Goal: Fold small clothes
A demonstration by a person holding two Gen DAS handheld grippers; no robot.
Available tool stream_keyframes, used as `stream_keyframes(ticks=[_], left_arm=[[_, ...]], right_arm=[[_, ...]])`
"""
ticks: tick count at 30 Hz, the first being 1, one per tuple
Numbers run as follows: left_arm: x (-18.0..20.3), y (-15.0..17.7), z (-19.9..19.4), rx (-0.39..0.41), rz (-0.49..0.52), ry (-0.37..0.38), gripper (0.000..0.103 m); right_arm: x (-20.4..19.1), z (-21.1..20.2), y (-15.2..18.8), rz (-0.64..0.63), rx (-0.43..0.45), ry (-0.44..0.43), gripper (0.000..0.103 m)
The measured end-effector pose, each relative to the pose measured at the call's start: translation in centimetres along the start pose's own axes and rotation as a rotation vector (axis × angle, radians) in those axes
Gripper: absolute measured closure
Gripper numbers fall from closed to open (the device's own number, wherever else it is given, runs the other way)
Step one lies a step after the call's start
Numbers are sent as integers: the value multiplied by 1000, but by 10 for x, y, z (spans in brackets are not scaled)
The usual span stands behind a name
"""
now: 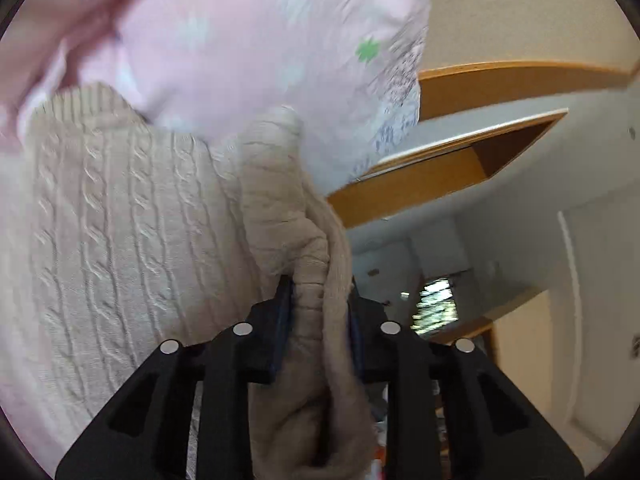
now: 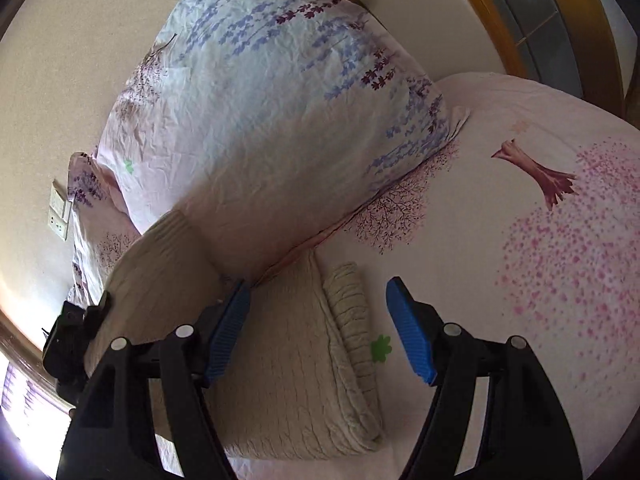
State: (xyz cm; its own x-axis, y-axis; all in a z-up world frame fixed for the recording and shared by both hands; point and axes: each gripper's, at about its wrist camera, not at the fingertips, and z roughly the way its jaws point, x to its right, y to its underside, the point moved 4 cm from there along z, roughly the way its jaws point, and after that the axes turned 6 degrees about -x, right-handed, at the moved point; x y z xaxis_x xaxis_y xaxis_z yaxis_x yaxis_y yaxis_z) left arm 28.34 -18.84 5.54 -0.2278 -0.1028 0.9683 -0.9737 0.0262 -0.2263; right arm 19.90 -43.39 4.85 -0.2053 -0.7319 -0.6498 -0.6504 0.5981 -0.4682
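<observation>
A cream cable-knit sweater (image 1: 120,232) lies on the pink bed sheet. My left gripper (image 1: 320,304) is shut on a bunched edge of the sweater and holds it raised, a fold hanging between the fingers. In the right wrist view the sweater (image 2: 288,360) lies partly folded, a ribbed sleeve (image 2: 352,312) along its right side. My right gripper (image 2: 316,328) is open above the sweater, with blue pads (image 2: 408,332) apart and nothing between them. The left gripper (image 2: 76,336) shows at the sweater's left edge.
A large floral pillow (image 2: 260,112) lies just beyond the sweater, touching it. The pink sheet with a tree print (image 2: 540,208) spreads to the right. A wooden bed frame (image 2: 480,8) runs along the far side. A wall socket (image 2: 58,208) is at left.
</observation>
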Motion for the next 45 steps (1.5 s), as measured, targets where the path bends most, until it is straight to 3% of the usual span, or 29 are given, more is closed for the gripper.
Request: stream_keyframes(ticks=[1, 3, 4, 5, 6, 8, 10, 12, 13, 15, 17, 18, 19, 20, 22, 23, 24, 26, 28, 30, 32, 33, 35, 36, 37, 38, 40, 42, 45], left_arm=[[-8, 0, 14, -29, -69, 49, 75], [-11, 2, 6, -5, -67, 38, 71], [-9, 3, -9, 28, -20, -18, 63], [-7, 5, -31, 82, 31, -108, 40], [-7, 5, -50, 139, 74, -218, 24], [-15, 6, -77, 178, 119, -429, 22], [-31, 12, -82, 129, 107, -587, 21], [-50, 20, -76, 62, 78, -699, 21], [-58, 24, -71, 30, 73, -713, 21], [-72, 27, -55, -12, 74, -757, 21], [-79, 28, -38, -24, 88, -798, 18], [-75, 28, -32, 14, 131, -814, 15], [-75, 29, -23, 21, 162, -819, 15], [-77, 29, -12, 9, 175, -812, 18], [-73, 28, -7, 46, 210, -856, 33], [-66, 29, -14, 57, 225, -826, 53], [-61, 28, -31, 58, 233, -781, 60], [-47, 33, -65, 62, 253, -725, 62], [-35, 37, -100, 106, 329, -797, 60], [-37, 31, -125, 139, 372, -931, 52], [-52, 26, -146, 184, 349, -1092, 50], [-56, 29, -156, 195, 324, -1121, 50], [-47, 47, -178, 227, 335, -1115, 45], [-41, 58, -187, 238, 356, -1162, 33], [-35, 69, -190, 242, 382, -1201, 29], [-31, 82, -191, 244, 400, -1219, 26], [-32, 106, -177, 223, 392, -1247, 17], [-39, 124, -168, 226, 362, -1312, 1], [-50, 146, -149, 192, 360, -1311, 1]], right_arm=[[3, 2, -1, 1, -24, 8, 30], [9, 5, -5, 2, -88, 3, 22], [13, 4, -7, 5, -112, -15, 13], [16, 6, -9, 13, -131, -41, 9], [20, 10, -11, 31, -163, -69, 6], [25, 29, -14, 83, -269, -113, 6], [25, 53, -13, 91, -370, -95, 6], [20, 71, -10, 54, -420, -42, 6], [17, 80, -8, 44, -449, -40, 7], [13, 92, -3, 45, -485, -55, 10], [9, 97, 1, 28, -489, -63, 33], [10, 103, 6, 39, -511, -66, 50], [9, 102, 7, 38, -486, -72, 70], [8, 102, 10, 60, -493, -125, 73], [0, 96, 16, 79, -460, -163, 75], [-10, 90, 18, 51, -440, -179, 76], [-22, 84, 19, 21, -421, -204, 77], [-49, 76, 24, -32, -419, -294, 77], [-79, 83, 35, -110, -431, -324, 77], [-103, 109, 49, -191, -446, -251, 75], [-112, 142, 66, -257, -456, -58, 68], [-112, 147, 72, -287, -430, 63, 55], [-119, 122, 74, -371, -289, 230, 44], [-124, 101, 75, -434, -200, 335, 33], [-128, 79, 77, -477, -121, 437, 21], [-130, 59, 83, -498, -70, 494, 16], [-125, 26, 100, -489, -64, 465, 2], [-122, 14, 129, -478, -121, 417, 2], [-122, 25, 170, -563, -179, 449, 2]])
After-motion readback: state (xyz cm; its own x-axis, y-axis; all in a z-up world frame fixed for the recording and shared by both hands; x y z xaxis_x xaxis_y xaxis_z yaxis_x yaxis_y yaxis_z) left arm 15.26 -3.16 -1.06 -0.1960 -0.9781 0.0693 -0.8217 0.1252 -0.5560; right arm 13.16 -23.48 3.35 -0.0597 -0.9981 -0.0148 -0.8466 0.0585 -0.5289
